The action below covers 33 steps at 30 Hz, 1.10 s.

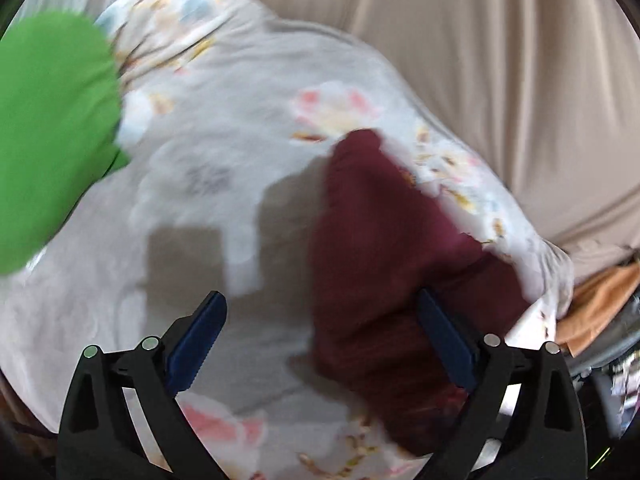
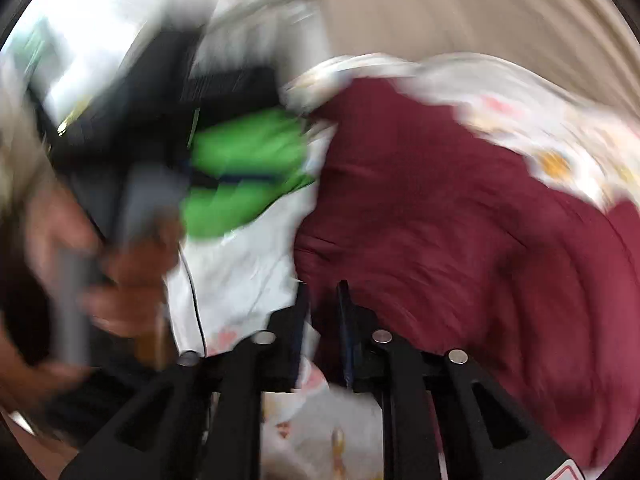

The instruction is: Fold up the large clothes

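A maroon garment (image 1: pixel 384 240) is spread on the floral bedsheet (image 1: pixel 224 128), with green cloth (image 1: pixel 48 128) at the far left. The left gripper (image 1: pixel 320 344) is spread wide and empty above the garment's near edge. The right gripper (image 2: pixel 323 320) is only narrowly parted, with nothing seen gripped.

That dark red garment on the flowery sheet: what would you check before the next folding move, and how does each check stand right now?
1. Left claw open and empty: ok, its jaws stand wide with nothing pressed between them.
2. Right claw free of cloth: cannot tell, the gap is narrow and the view is blurred.
3. Dark red garment lying flat: not ok, it is bunched and creased on the flowery sheet.
4. Green cloth apart from the red garment: ok in the left wrist view, sheet shows between them.
5. A garment edge to grasp: cannot tell, motion blur hides the hems.
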Tool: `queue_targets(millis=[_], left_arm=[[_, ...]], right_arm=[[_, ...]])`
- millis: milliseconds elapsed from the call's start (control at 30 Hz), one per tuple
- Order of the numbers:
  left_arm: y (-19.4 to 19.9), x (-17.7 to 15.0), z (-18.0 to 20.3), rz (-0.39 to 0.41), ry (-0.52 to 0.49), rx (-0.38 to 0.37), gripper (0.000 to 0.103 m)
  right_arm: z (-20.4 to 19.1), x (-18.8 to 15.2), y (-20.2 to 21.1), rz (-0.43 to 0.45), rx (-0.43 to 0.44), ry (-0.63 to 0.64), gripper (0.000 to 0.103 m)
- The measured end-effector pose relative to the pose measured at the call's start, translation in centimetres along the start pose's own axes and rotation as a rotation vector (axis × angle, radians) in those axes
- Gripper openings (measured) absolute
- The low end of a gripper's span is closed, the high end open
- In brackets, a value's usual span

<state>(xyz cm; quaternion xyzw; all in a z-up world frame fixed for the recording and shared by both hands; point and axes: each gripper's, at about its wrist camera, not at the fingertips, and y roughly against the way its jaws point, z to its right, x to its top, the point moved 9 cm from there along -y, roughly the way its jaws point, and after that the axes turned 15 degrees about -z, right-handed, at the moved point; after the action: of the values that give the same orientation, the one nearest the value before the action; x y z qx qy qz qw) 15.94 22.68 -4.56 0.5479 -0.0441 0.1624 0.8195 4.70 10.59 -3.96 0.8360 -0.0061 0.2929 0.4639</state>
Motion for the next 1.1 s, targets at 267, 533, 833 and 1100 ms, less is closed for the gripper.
queue_targets(millis=[267, 533, 833, 1100], left_arm=[[-0.7, -0.1, -3.5, 0.001, 0.052, 0.013, 0.093], [0.7, 1.2, -2.4, 0.044, -0.018, -0.045, 0.093], [3.2, 2.0, -6.2, 0.087, 0.096, -0.104, 0.093], [0.5, 5.9, -2.0, 0.057, -0.092, 0.044, 0.094]], right_arm=[[21.9, -15.0, 9.7, -0.087, -0.542, -0.618, 0.028], [14.3, 1.3, 3.0, 0.139, -0.326, -0.385, 0.009], [-1.2, 10.5, -2.3, 0.121, -0.068, 0.004, 0.009], [20.3, 3.1, 5.1, 0.103, -0.458, -0.535, 0.012]])
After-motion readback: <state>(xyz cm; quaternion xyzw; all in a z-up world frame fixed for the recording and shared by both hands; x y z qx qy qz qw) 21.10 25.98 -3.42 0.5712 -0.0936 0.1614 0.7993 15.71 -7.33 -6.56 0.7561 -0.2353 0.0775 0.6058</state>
